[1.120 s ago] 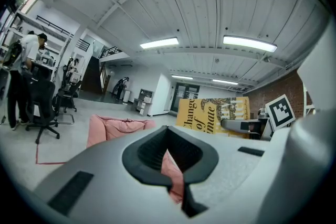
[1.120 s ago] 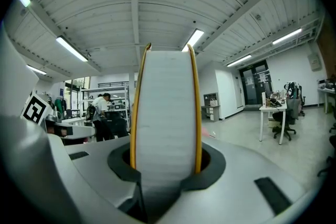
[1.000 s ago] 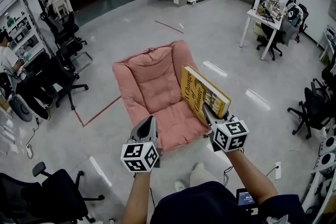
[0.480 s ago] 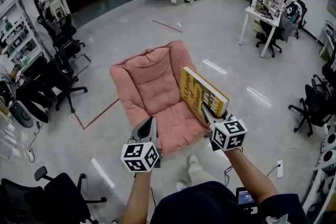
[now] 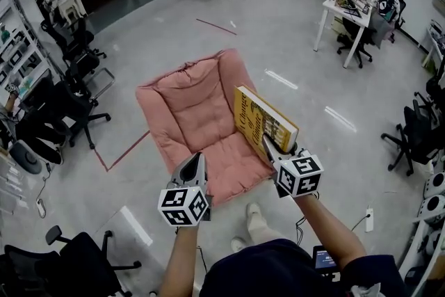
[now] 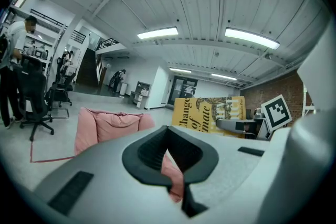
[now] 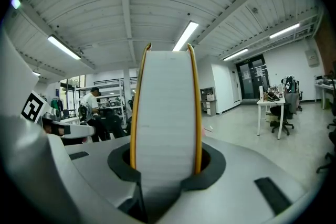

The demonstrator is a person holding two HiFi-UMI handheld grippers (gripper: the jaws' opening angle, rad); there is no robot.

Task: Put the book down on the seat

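Right gripper view: gripper (image 7: 165, 161) around book (image 7: 165, 102)

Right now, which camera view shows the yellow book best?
The head view: the whole book shows, clamped in the right gripper. The left gripper view shows its cover, partly hidden; the right gripper view only its page edges.

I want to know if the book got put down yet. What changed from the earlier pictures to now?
The right tongs carried the book a little closer to the chair, and the left tongs came along beside them. Nothing was grabbed or let go. Still the same: the book stands upright in the right tongs by the chair's right side, not yet down, and the left tongs are empty.
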